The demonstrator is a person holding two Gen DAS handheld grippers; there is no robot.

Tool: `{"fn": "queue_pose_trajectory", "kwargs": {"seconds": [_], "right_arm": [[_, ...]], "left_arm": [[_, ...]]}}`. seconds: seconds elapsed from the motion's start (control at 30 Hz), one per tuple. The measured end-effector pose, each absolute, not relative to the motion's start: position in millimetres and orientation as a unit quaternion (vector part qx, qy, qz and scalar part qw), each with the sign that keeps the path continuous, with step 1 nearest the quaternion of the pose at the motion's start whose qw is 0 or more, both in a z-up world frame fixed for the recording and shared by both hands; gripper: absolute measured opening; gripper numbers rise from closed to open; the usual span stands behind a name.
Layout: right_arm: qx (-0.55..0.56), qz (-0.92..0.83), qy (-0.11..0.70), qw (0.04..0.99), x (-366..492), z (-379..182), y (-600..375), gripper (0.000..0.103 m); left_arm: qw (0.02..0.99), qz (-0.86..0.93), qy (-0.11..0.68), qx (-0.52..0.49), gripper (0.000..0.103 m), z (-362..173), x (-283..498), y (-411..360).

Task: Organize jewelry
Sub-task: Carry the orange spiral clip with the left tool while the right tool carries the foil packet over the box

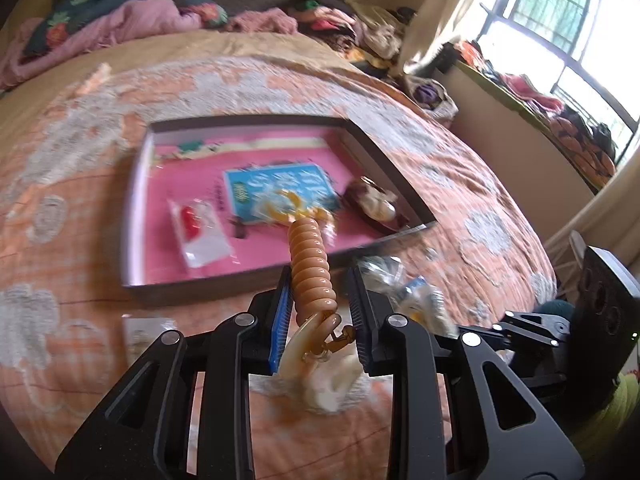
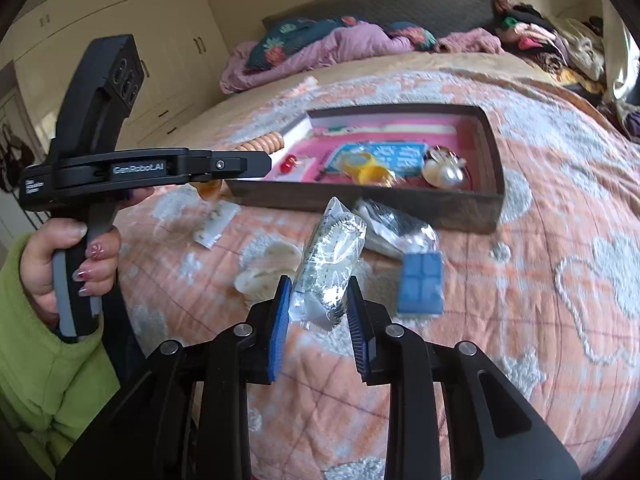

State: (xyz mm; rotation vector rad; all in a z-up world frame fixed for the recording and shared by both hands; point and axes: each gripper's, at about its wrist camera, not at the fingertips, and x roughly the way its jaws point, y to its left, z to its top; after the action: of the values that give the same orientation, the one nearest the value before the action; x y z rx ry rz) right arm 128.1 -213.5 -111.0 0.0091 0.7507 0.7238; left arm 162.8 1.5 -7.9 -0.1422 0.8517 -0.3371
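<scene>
The left gripper (image 1: pixel 318 300) pinches an orange ribbed hair clip (image 1: pixel 310 264) — its coiled body stands up between the blue pads, its claw end hanging just behind them, raised above the bedspread (image 1: pixel 80 240) on the near side of the pink-lined tray (image 1: pixel 136 216). The right gripper (image 2: pixel 318 312) is pressed on a clear plastic jewelry packet (image 2: pixel 328 256) that juts forward from its jaws, a blue box (image 2: pixel 422 284) just to its right — the tray lies beyond.
</scene>
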Motion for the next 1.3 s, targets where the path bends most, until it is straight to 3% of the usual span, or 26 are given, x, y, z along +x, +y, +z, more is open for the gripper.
{"fn": "queue_pose_trajectory", "kwargs": {"seconds": [0.57, 1.3], "right_arm": [[-0.001, 0.329, 0.308, 0.893, 145.6, -71.6, -213.0, 0.026], [0.0, 0.322, 0.253, 0.912, 186.3, -18.0, -200.1, 0.026]], "left_arm": [[0.922, -0.09, 0.364, -0.099, 0.019, 13.4, 153.4, 59.4], [0.929, -0.083, 0.351, -0.088, 0.019, 39.1, 190.9, 53.4]]}}
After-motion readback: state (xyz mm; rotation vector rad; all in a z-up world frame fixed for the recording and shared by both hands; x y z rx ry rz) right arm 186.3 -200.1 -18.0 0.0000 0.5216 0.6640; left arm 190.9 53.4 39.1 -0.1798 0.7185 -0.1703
